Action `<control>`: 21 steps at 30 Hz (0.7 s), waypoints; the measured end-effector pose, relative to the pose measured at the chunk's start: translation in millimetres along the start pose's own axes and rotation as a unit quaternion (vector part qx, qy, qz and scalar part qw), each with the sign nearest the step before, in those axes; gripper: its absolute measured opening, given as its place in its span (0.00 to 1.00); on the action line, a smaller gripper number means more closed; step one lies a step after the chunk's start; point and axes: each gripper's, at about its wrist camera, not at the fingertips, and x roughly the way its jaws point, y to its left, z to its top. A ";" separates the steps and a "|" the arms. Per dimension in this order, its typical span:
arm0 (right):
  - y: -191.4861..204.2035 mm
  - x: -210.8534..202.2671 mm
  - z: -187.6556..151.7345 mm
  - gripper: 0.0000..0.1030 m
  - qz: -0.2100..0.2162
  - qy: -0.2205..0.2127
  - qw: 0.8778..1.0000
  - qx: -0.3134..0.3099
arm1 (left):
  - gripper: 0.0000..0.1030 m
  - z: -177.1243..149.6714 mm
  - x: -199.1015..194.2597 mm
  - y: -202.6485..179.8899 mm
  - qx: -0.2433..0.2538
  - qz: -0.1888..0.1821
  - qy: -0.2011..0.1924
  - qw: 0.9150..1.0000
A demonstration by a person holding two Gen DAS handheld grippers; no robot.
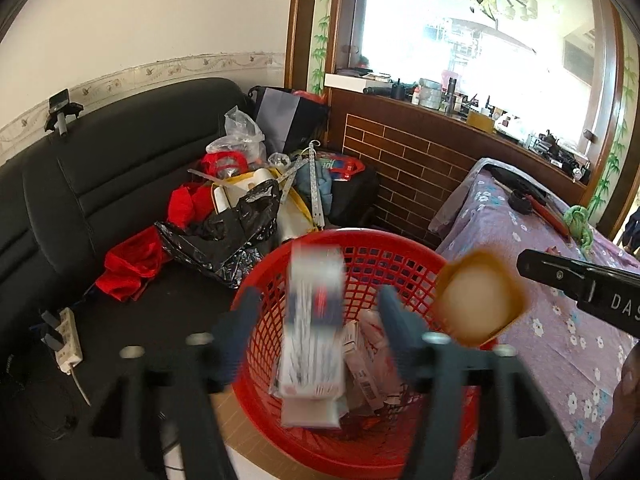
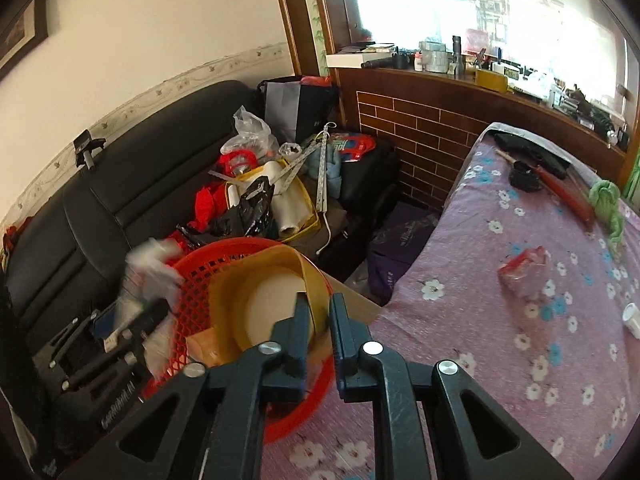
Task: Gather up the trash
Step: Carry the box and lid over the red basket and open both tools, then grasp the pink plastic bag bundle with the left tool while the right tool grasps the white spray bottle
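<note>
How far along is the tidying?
Done: packets already lie in the red basket. In hand: a white box drops from the open left gripper; the right gripper holds a yellow tub over it. Left: a red wrapper on the bed.

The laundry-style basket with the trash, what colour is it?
Red basket, clearest in the left wrist view.

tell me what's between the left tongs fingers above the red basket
In the left wrist view a blurred white carton sits between the spread fingers, touching neither, over the red basket.
</note>
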 end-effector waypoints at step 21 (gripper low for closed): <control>-150.0 -87.8 -85.0 0.19 -0.058 0.001 0.994 0.094 | 0.69 -37.2 -40.3 -129.8 0.113 -0.095 0.029 0.989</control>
